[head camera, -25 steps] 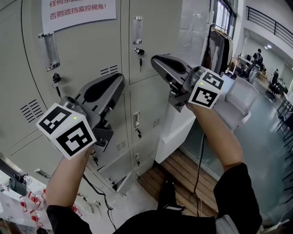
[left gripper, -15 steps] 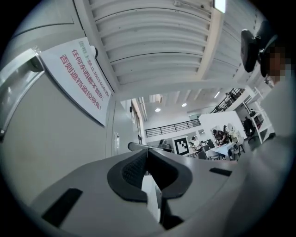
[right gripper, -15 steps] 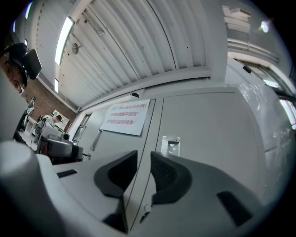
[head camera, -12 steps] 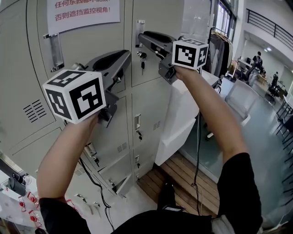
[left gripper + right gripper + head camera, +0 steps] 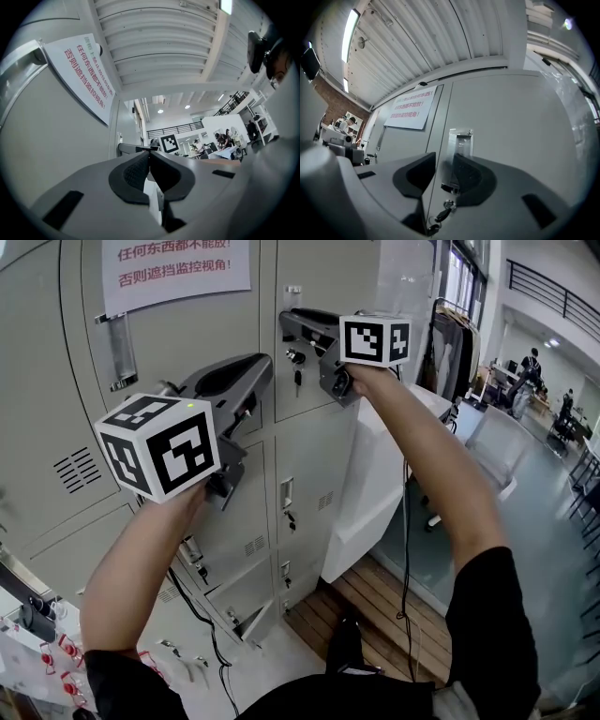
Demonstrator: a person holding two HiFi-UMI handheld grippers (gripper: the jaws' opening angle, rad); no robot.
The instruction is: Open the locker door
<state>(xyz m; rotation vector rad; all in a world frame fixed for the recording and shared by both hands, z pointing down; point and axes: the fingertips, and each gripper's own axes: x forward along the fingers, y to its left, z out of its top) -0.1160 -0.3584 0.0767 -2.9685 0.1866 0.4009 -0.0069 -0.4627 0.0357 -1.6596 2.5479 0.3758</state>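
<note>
Two hand-held grippers are raised in front of a bank of tall grey metal lockers (image 5: 56, 427). The right gripper (image 5: 285, 321) points at the upper grey locker door (image 5: 323, 268), close to that door's left edge. Its jaws stand wide apart and have just been opening. In the right gripper view the seam at the door's left edge runs up between them, and the clear plastic label holder (image 5: 459, 143) fixed by that edge shows in the gap, close to the right-hand jaw. Neither pad presses on it, and whether the tips touch the door I cannot tell. Just below the holder, still near the left edge, a small dark key (image 5: 439, 216) hangs from the round silver lock (image 5: 449, 204). The door sits shut, flush with its neighbours.

The left gripper (image 5: 265, 365) is held lower, in front of the neighbouring door on the left, beneath a white paper notice with red print (image 5: 173, 266). Its jaws meet at the tips with nothing between them.
</note>
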